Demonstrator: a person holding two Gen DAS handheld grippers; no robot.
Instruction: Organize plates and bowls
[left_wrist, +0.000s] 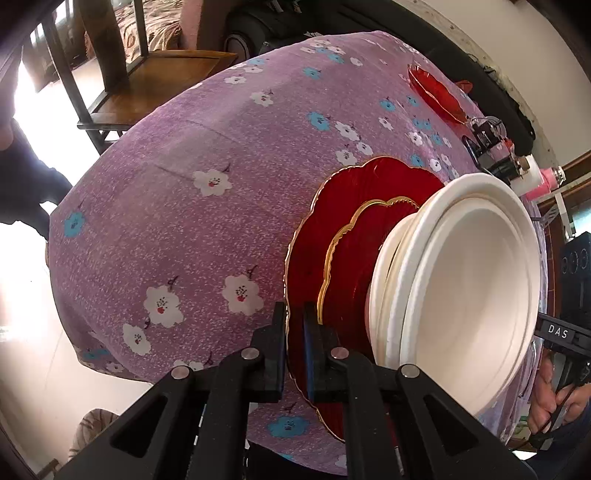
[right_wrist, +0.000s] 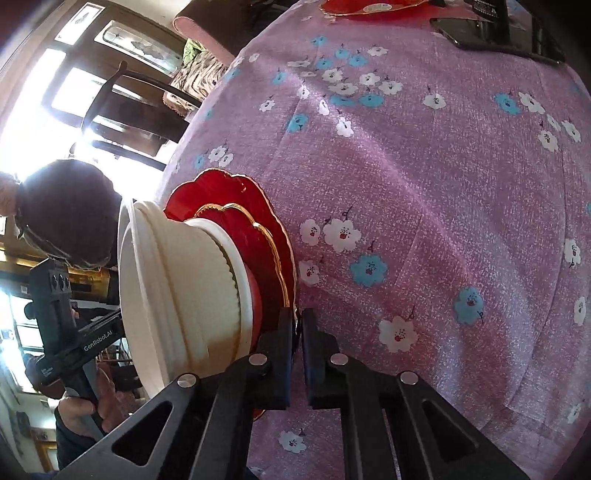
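Observation:
A stack rests on the purple flowered tablecloth (left_wrist: 184, 221): a large red scalloped plate (left_wrist: 354, 184) with a gold rim at the bottom, a smaller red plate (left_wrist: 351, 258) on it, and nested white bowls (left_wrist: 472, 288) on top. My left gripper (left_wrist: 294, 321) is shut on the rim of the large red plate. From the opposite side, my right gripper (right_wrist: 298, 325) is shut on the same large red plate (right_wrist: 221, 188), with the white bowls (right_wrist: 177, 288) to its left. Another red plate (left_wrist: 436, 92) lies at the far end of the table.
A dark phone (right_wrist: 495, 37) and a black box lie at the far edge beside the far red plate (right_wrist: 369, 7). A wooden chair (left_wrist: 155, 74) stands beyond the table. A hand (left_wrist: 550, 398) holds the other gripper's handle. Small bottles and clutter (left_wrist: 495, 147) sit near the far plate.

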